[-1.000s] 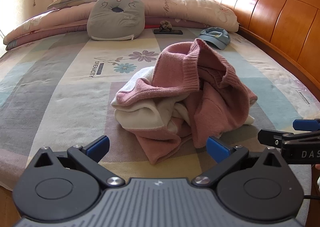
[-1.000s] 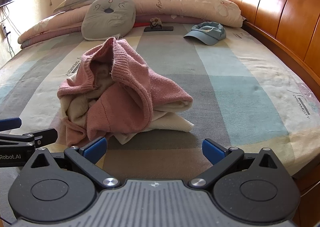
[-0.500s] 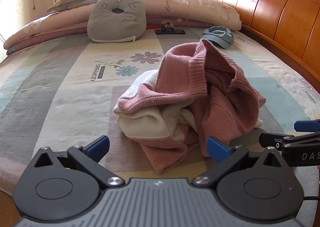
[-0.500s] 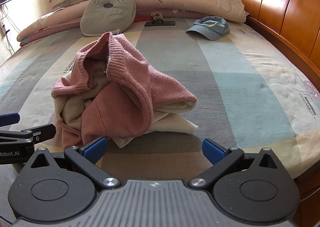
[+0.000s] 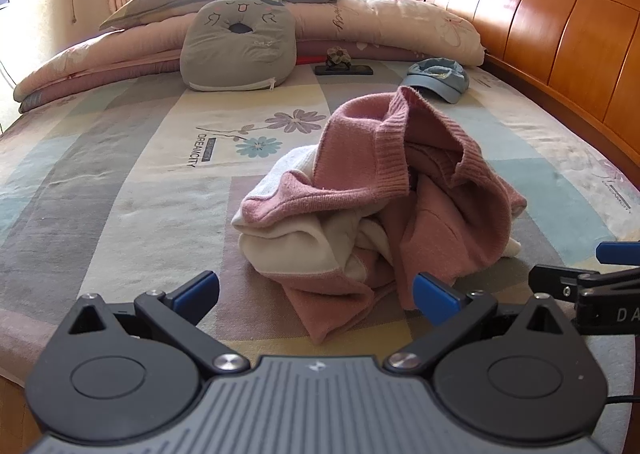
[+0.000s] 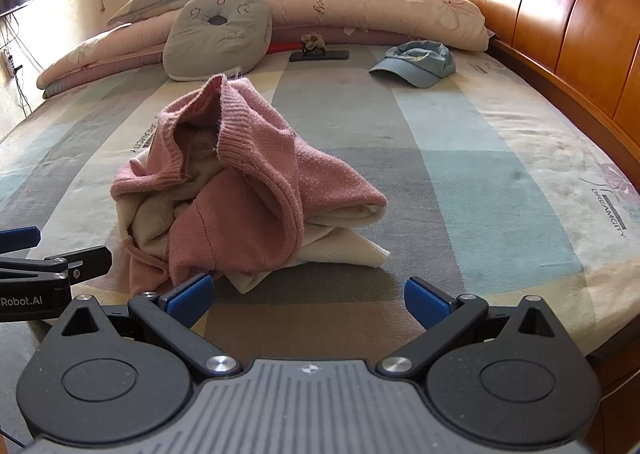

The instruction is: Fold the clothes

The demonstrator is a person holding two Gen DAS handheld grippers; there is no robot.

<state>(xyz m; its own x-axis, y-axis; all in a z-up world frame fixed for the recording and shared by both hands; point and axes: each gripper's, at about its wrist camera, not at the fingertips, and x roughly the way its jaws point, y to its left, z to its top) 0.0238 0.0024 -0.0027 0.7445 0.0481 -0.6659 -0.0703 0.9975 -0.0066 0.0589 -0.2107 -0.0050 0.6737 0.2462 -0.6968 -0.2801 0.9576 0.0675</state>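
- Both grippers have eased closer to the crumpled pink-and-cream knitted sweater (image 5: pixel 376 210), which now looms larger in each wrist view.
- Left gripper (image 5: pixel 316 292): jaws spread wide, holding nothing; the sweater's lower pink fold lies between the blue fingertips, just ahead.
- Right gripper (image 6: pixel 306 300): jaws equally wide and empty; the sweater sits ahead, beyond its left fingertip, on the striped bedsheet (image 6: pixel 460 158).

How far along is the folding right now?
Nothing looks folded yet: the pink and cream sweater lies in a crumpled heap on the bed. Nothing is in hand either; the left tongs and right tongs are both open and empty, close to the heap's near edge. Left to do: grasp it, spread it flat, then make every fold.
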